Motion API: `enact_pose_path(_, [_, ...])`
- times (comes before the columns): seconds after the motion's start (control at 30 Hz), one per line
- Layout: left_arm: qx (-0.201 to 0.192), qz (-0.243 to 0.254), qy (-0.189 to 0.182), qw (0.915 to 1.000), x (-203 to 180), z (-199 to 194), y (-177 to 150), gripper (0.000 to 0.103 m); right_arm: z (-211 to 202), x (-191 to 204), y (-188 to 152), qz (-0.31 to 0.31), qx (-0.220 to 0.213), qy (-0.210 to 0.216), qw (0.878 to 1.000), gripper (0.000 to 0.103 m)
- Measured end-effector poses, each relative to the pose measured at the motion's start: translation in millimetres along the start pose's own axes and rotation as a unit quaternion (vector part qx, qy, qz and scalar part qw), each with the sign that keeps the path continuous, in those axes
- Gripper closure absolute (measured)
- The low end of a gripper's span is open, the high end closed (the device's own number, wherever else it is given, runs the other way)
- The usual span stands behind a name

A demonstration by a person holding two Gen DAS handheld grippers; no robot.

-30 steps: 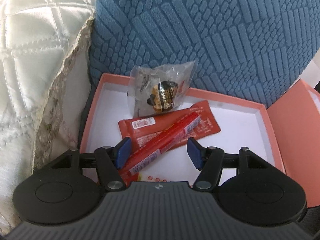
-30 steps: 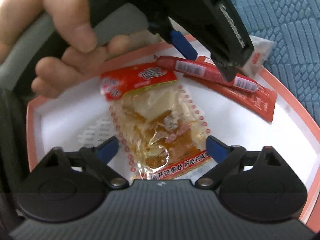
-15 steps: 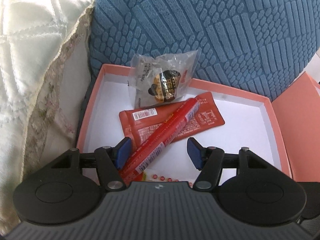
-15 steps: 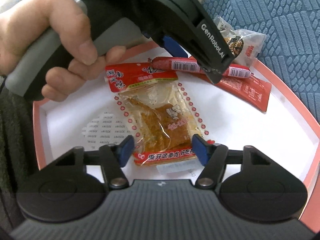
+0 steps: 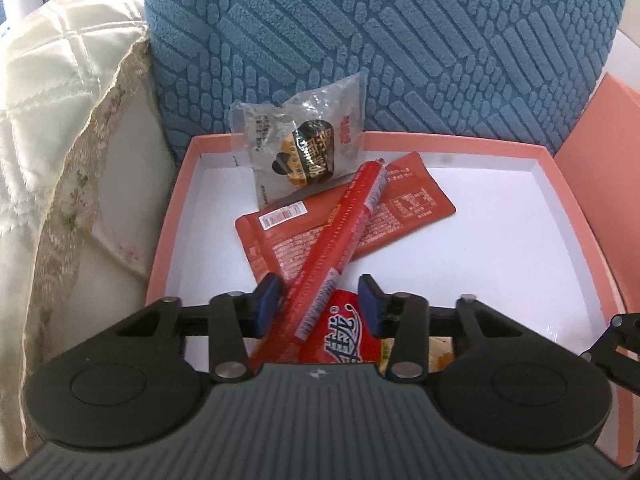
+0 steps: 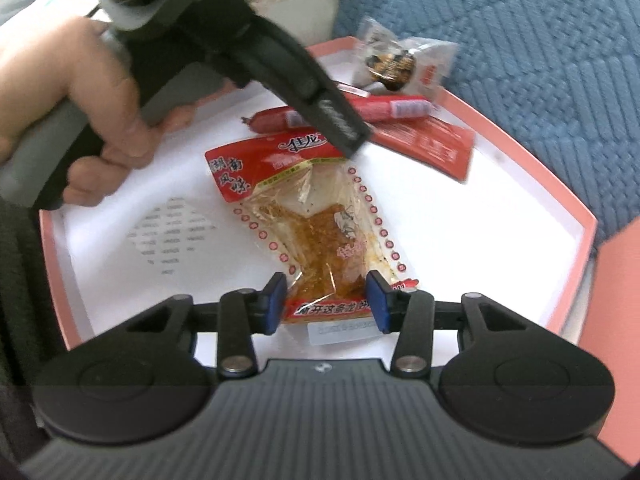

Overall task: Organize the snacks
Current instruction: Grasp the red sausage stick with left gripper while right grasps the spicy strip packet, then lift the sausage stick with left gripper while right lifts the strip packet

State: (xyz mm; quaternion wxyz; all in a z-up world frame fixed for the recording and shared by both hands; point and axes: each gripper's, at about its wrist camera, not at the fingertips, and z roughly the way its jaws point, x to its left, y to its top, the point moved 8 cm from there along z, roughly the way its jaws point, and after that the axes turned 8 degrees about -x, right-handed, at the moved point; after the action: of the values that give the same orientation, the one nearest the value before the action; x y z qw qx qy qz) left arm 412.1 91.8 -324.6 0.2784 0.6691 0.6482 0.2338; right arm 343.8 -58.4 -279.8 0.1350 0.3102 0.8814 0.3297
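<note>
Together, two handheld grippers work over snack packets in a shallow pink-rimmed box [image 5: 560,184].

Left gripper [image 5: 319,304]: its blue pads have just been closing around a red sausage stick [image 5: 344,236], which runs toward one o'clock across a flat red packet [image 5: 412,208]; contact cannot be told. Right gripper [image 6: 328,300]: jaws, also just closing, pinch the near end of a clear spicy snack packet [image 6: 320,232]. A clear wrapped sweet [image 5: 304,152] leans at twelve o'clock against a blue cushion [image 5: 400,40].
</note>
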Motion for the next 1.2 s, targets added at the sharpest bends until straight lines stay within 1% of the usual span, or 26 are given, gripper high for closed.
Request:
enact_pose_path(0.07, [-0.001,0.001,0.001,1.0000,-0.4,-1.4,-0.8,0.066,-1.6,-1.2,-2.4,0.003,0.002,-0.005,1.000,0.058])
enact_pose_path(0.2, [0.000,-0.012,-0.013,0.9998,-2.4,-7.3,-4.5,0.071,-9.9,4.7,-6.7,0.008,0.004,-0.017,1.000,0.058])
enact_pose_path(0.27, [-0.002,-0.006,-0.018,0.9998,-7.9,-11.4,-6.5,0.074,-12.0,5.7,-7.8,0.012,0.005,-0.022,1.000,0.058])
enact_pose_path(0.37, [-0.004,-0.011,-0.029,0.9995,-18.5,-18.6,-9.8,0.077,-12.4,3.9,-8.5,0.017,0.005,-0.034,0.999,0.059])
enact_pose_path(0.5, [-0.013,-0.017,-0.031,0.9993,-28.1,-29.3,-13.9,0.078,-16.5,1.9,-9.2,0.029,0.004,-0.051,0.998,0.059])
enact_pose_path(0.67, [-0.020,-0.039,-0.036,0.9984,-31.4,-42.6,-17.8,0.079,-23.3,-4.0,-10.8,0.047,0.000,-0.079,0.996,0.059])
enact_pose_path(0.9, [-0.033,-0.084,-0.038,0.9952,-25.6,-65.2,-24.6,0.079,-35.1,-10.5,-15.7,0.075,-0.006,-0.109,0.991,0.059])
enact_pose_path(1.1, [-0.043,-0.112,-0.040,0.9920,-22.0,-78.9,-28.4,0.079,-46.8,-18.5,-23.4,0.117,-0.013,-0.134,0.984,0.060])
enact_pose_path(1.2, [-0.057,-0.123,-0.046,0.9897,-21.3,-88.0,-24.2,0.079,-55.0,-22.8,-26.0,0.146,-0.024,-0.140,0.979,0.060])
